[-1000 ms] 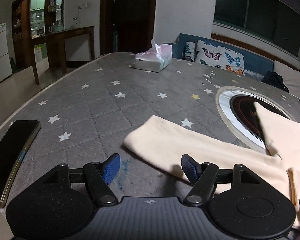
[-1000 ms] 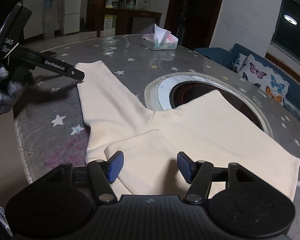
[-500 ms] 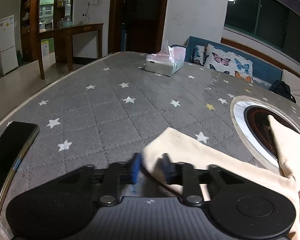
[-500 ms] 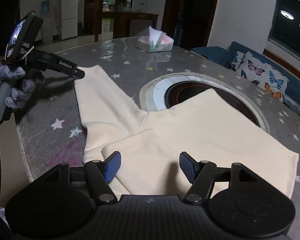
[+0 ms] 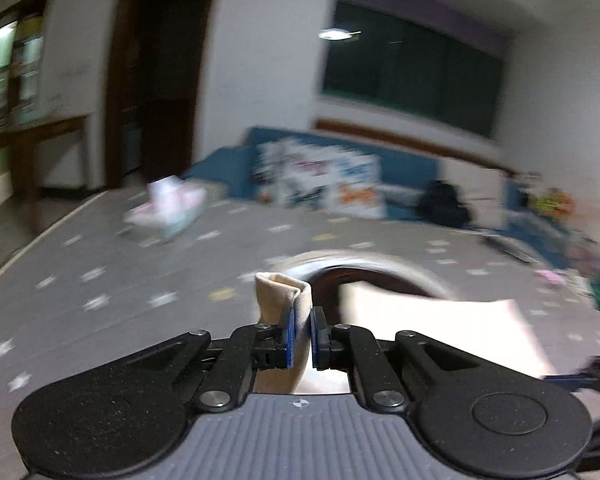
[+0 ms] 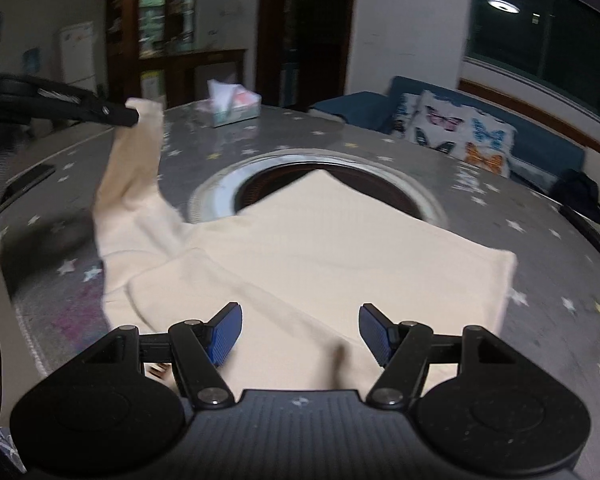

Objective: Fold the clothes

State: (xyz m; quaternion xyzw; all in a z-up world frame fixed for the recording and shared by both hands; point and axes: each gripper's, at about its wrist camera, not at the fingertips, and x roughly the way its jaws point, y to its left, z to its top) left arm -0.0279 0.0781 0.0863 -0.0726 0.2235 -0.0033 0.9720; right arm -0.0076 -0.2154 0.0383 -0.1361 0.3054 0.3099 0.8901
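Cream garment [image 6: 332, 240] lies spread on the bench [image 6: 440, 168], body partly over the round recessed burner ring [image 6: 220, 196] in the bench centre, near hem folded toward the right gripper. One sleeve [image 6: 132, 176] is lifted off the bench: cuff pinched in the left gripper [image 5: 300, 334], jaws clamped tight on the fabric, cuff end [image 5: 282, 292] sticking up above the blue pads [image 5: 287, 336]. Left jaws have just been closing, cloth between them. In the right wrist view the left gripper [image 6: 130, 117] comes in from the upper left, sleeve hanging from its tip down to the garment shoulder. Right gripper [image 6: 300, 334] hovers above the near part of the garment, jaws spread wide, nothing between the pads [image 6: 226, 332]; can't tell whether they touch the cloth. Bench cover is grey quilted with white stars. Tissue box [image 6: 234, 106] sits at the far side of the bench, well apart from the garment. Dark phone [image 6: 24, 184] lies near the left bench edge, beside the raised sleeve. Behind the bench: blue sofa [image 6: 548, 140] with a butterfly cushion [image 6: 460, 132], dark bag [image 6: 578, 190] on the seat, dark window [image 6: 548, 32] above. White fridge [image 6: 76, 56] and wooden cabinet [image 6: 168, 20] at far left. Left wrist view is heavily motion-blurred.
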